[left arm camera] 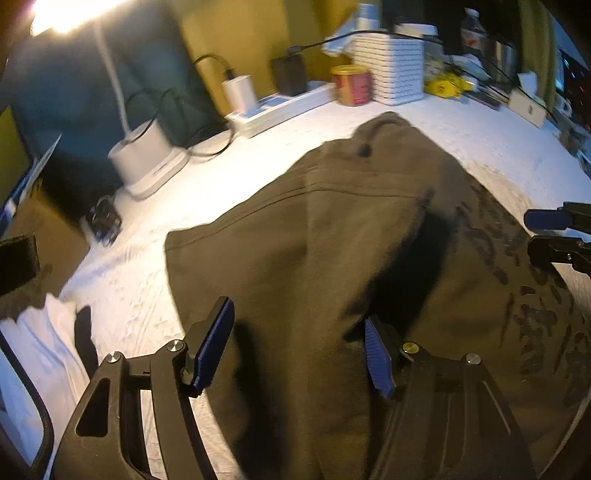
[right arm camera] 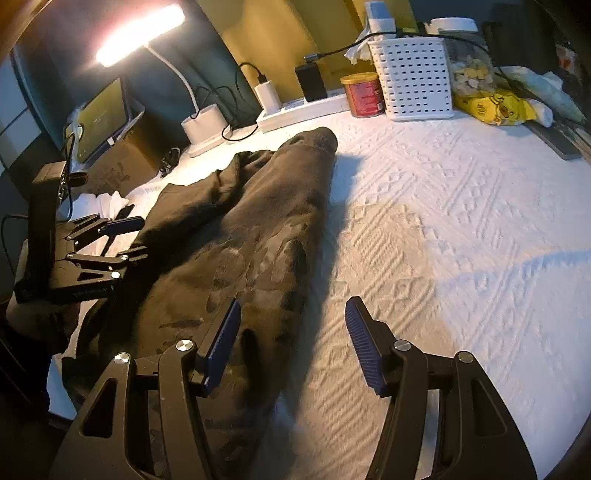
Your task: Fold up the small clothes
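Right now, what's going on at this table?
A person with a handheld gripper in each hand is folding a dark olive garment spread on the white textured tablecloth. The left gripper is open, with cloth lying between its fingers, not clamped. The right gripper is open too, over the garment's right edge, gripping nothing. The garment lies bunched and partly doubled over, not a finished fold. A lamp, white basket and red can sit along the back.

Black angular left gripper, right gripper, ribbed blue fingers, silver screws
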Motion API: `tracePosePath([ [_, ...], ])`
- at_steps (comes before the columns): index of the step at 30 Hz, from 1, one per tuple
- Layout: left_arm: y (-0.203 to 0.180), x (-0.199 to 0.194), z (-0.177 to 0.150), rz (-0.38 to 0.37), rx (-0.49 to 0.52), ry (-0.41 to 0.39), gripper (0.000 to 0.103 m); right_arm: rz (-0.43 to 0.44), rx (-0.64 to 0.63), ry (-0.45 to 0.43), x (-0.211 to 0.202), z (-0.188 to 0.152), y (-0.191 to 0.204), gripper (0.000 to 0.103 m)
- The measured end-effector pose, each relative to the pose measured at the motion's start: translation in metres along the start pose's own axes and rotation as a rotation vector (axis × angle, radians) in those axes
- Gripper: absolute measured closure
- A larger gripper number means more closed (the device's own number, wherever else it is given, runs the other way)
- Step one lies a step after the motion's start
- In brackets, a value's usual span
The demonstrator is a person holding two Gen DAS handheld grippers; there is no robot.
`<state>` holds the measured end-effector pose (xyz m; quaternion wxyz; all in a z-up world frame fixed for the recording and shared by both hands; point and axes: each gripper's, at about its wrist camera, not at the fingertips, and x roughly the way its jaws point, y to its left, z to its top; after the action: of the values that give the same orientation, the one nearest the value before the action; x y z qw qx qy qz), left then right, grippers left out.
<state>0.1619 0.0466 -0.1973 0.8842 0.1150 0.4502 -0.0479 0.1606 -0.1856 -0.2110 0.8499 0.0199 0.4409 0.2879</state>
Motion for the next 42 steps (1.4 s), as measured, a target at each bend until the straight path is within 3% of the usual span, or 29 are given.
tracePosePath([
  [7,0.026,-0.001,-0.006,-0.014,-0.114,-0.041,0.037,0.006,-0.017,0.003,0.013,0.015,0.007,0.041],
  [11,0.02,-0.008,0.0,-0.075,-0.08,-0.122,0.037,0.001,-0.031,0.011,0.022,0.021,0.012,0.041],
  [14,0.019,0.008,0.008,-0.091,-0.061,-0.1,0.037,-0.01,-0.043,0.015,0.026,0.027,0.014,0.041],
  [18,0.035,0.027,0.016,-0.126,-0.116,-0.076,0.038,-0.032,-0.048,0.005,0.029,0.037,0.011,0.041],
  [19,0.041,0.029,0.017,-0.141,-0.132,-0.081,0.041,-0.04,-0.048,0.002,0.03,0.04,0.009,0.041],
  [21,0.05,0.032,0.018,-0.172,-0.161,-0.077,0.063,-0.057,-0.046,-0.003,0.031,0.045,0.004,0.041],
  [25,0.064,0.038,0.018,-0.251,-0.208,-0.071,0.067,-0.082,-0.038,-0.018,0.036,0.061,-0.009,0.041],
  [26,0.064,0.038,0.018,-0.262,-0.211,-0.072,0.072,-0.084,-0.036,-0.023,0.036,0.065,-0.011,0.041],
  [27,0.064,0.039,0.018,-0.275,-0.213,-0.074,0.083,-0.086,-0.032,-0.026,0.037,0.068,-0.013,0.041],
  [30,0.066,0.036,0.019,-0.296,-0.223,-0.092,0.096,-0.077,-0.003,-0.042,0.04,0.08,-0.021,0.041],
  [37,0.082,0.011,0.019,-0.263,-0.241,-0.154,0.098,-0.02,0.07,-0.033,0.062,0.105,-0.035,0.041],
  [42,0.09,0.018,0.014,-0.245,-0.232,-0.122,0.098,0.082,0.163,-0.005,0.085,0.12,-0.042,0.041],
])
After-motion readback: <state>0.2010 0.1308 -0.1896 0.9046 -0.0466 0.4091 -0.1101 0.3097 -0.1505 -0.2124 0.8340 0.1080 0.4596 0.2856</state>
